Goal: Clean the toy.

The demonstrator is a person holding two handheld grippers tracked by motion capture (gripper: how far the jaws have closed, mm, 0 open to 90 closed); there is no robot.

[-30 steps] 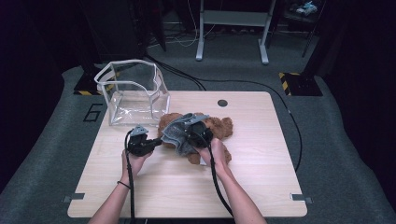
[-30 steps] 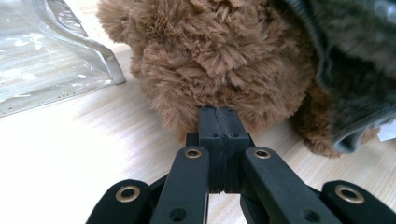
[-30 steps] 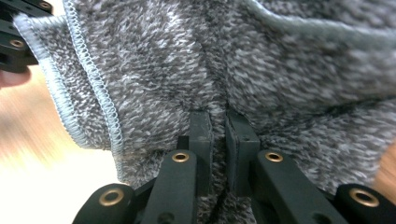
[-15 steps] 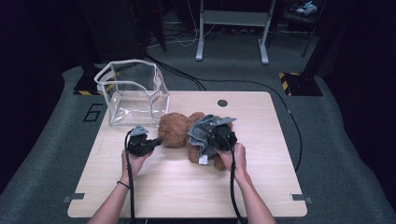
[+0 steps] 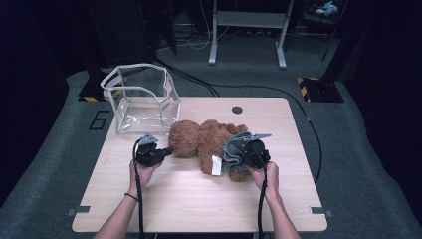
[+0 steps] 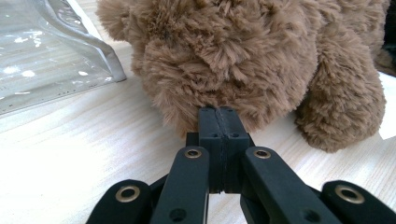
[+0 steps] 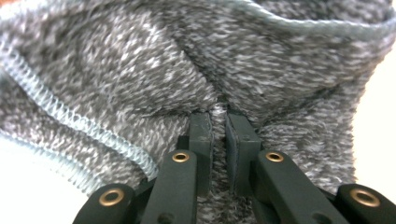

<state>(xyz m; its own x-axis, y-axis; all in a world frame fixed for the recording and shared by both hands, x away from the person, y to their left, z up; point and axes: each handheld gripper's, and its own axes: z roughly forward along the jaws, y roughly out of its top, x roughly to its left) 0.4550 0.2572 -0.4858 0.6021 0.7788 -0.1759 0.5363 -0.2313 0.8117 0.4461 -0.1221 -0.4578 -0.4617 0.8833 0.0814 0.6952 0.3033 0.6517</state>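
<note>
A brown teddy bear (image 5: 204, 142) lies on its side on the wooden table (image 5: 199, 204), head to the left. My left gripper (image 5: 168, 149) is shut, its tips pushed into the fur (image 6: 243, 56) at the bear's head; whether fur is caught between the pads (image 6: 212, 126) I cannot tell. A grey knit garment (image 5: 238, 149) hangs bunched over the bear's legs at the right. My right gripper (image 7: 219, 121) is shut on a fold of this garment (image 7: 187, 60). A white tag (image 5: 216, 166) shows at the bear's lower body.
A clear plastic bag (image 5: 144, 99) with a white rim stands open at the table's back left, just behind the bear's head; its wall (image 6: 46, 51) is near my left gripper. A dark round hole (image 5: 237, 109) sits near the table's far edge.
My right gripper has moved right along the bear with the grey garment, from over the head and chest down to the legs. The bear's head and torso are now bare. The left gripper stayed put.
</note>
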